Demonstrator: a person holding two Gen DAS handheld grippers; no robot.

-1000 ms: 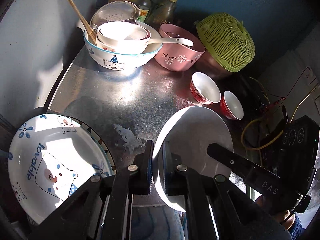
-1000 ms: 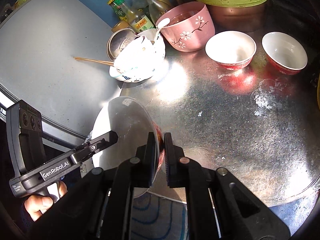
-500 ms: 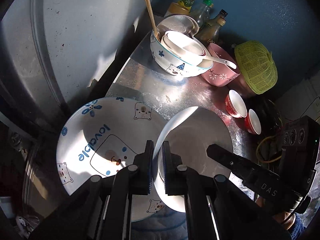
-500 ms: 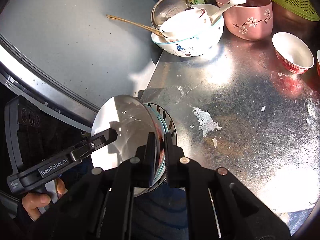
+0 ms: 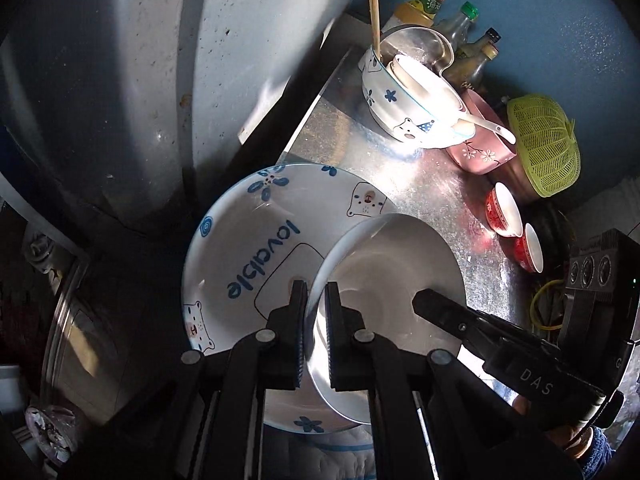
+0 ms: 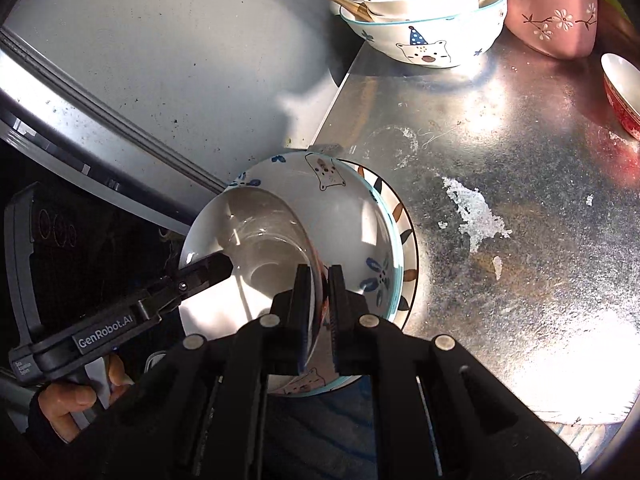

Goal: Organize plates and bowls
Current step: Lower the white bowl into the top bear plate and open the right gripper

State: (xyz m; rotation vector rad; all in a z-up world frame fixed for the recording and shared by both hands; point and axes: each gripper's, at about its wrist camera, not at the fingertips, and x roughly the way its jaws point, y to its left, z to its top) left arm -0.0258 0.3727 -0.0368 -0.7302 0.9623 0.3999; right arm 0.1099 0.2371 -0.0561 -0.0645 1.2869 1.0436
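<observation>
A: From the left wrist, what's held?

B: The left hand-held gripper is clamped on the near rim of a white plate. The right hand-held gripper bites the rim on the far side, so the plate hangs between the two, above the bear plate at the corner of the desk.

A: How would it handle?

B: I'd judge it stiff, glazed and slippery, and likely to chip or break if it drops. The rim is the only place thin enough for the jaws, and two opposite grips keep it from swinging.

A: And from the right wrist?

B: The right hand-held gripper is closed on the plate rim, with the left hand-held gripper opposite. Under the bear plate sits a leaf-edged plate, so a stack is there already.

A: Any risk?

B: Glaze on glaze slides, I think; set it down level and centred before letting go. The nested bowls, the pink bowl and the red bowl stand well apart at the back.
</observation>
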